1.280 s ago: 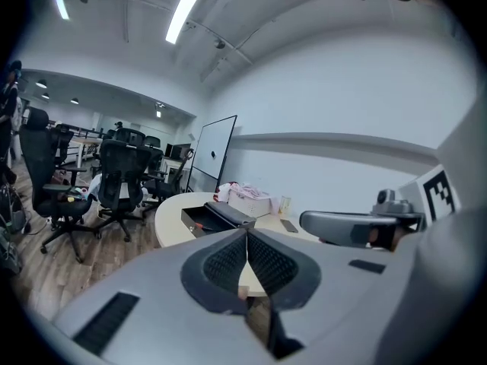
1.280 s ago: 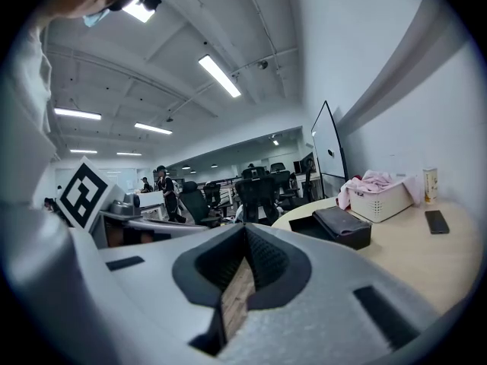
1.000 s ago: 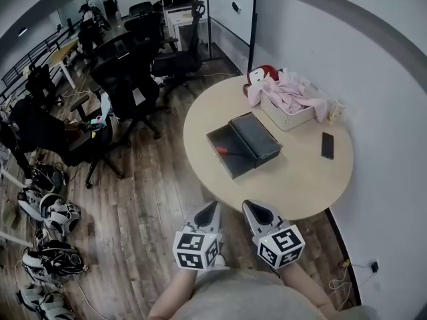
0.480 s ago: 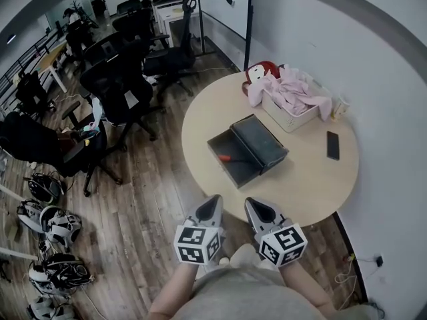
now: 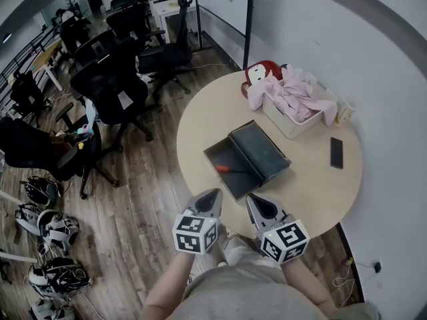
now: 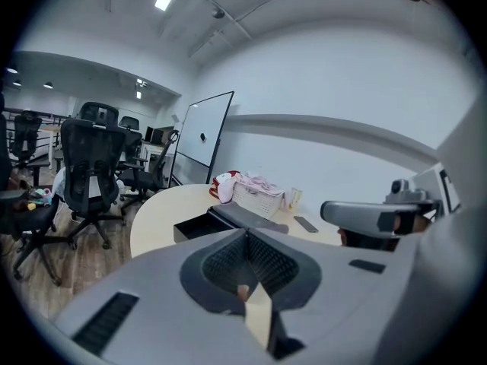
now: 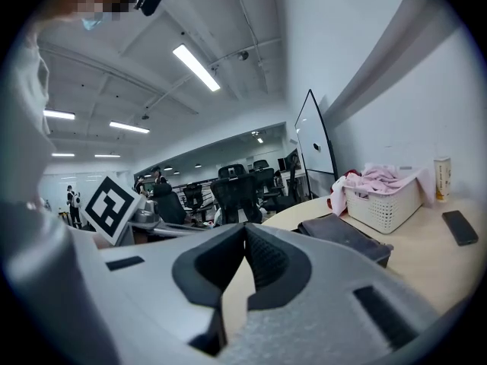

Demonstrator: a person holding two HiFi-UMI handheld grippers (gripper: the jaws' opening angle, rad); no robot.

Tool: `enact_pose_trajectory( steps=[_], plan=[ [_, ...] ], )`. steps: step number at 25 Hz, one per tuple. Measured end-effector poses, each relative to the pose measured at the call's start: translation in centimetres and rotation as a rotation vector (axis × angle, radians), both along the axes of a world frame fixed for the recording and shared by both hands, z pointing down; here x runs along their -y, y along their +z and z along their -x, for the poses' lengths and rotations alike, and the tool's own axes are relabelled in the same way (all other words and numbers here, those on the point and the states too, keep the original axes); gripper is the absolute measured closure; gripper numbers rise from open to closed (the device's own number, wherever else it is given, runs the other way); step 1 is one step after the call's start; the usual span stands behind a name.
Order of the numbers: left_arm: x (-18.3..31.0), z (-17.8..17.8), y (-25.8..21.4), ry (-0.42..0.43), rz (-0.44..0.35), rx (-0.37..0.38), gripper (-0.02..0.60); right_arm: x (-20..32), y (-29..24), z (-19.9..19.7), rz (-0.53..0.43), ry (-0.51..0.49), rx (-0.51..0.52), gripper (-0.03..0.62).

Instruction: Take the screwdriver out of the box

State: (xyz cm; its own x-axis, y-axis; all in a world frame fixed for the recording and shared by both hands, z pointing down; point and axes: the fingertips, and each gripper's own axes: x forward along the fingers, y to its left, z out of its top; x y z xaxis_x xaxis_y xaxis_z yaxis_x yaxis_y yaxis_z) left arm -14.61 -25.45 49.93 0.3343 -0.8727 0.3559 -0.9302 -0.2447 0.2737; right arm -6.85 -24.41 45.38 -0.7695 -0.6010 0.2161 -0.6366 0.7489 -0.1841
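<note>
Both the left gripper point(image 5: 212, 193) and the right gripper point(image 5: 251, 197) hang shut and empty just off the table's point(image 5: 313, 185) near edge. Beyond them the box point(image 5: 261, 151) lies open, with the screwdriver point(image 5: 223, 169) in its left half, red handle to the left. It is probably best to open one gripper early, descend over the handle, pinch it squarely, and lift clear of the box wall.

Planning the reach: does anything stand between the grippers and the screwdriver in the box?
Nothing visible does. The box is open, lid folded away; only its near wall lies between the left gripper, right gripper and the screwdriver.
</note>
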Motion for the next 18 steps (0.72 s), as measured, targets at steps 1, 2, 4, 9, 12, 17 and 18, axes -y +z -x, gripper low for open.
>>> enact_pose_trajectory(
  steps=[1,2,4,9,12,17,18],
  plan=[
    [0.8,0.0,0.5,0.009,0.015,0.001,0.577,0.8,0.0,0.1,-0.001,-0.002,-0.001,0.594],
    [1.5,-0.1,1.0,0.019,0.03,0.003,0.577,1.6,-0.1,0.1,-0.002,-0.003,-0.003,0.594],
    [3.0,-0.1,2.0,0.043,0.061,0.013,0.577,3.2,-0.3,0.3,-0.004,-0.006,-0.003,0.594],
    [6.1,-0.2,4.5,0.129,0.134,0.041,0.573,6.5,-0.2,0.5,0.0,-0.008,-0.007,0.594],
    [7.5,-0.7,6.3,0.22,0.188,0.084,0.435,8.0,0.3,0.5,0.014,-0.006,-0.012,0.594],
    [10.1,-0.8,9.8,0.351,0.252,0.277,0.382,10.0,1.5,0.3,0.045,-0.003,-0.023,0.594],
    [10.7,-0.8,10.4,0.381,0.26,0.321,0.379,10.3,1.7,0.2,0.052,-0.002,-0.024,0.594]
  ],
)
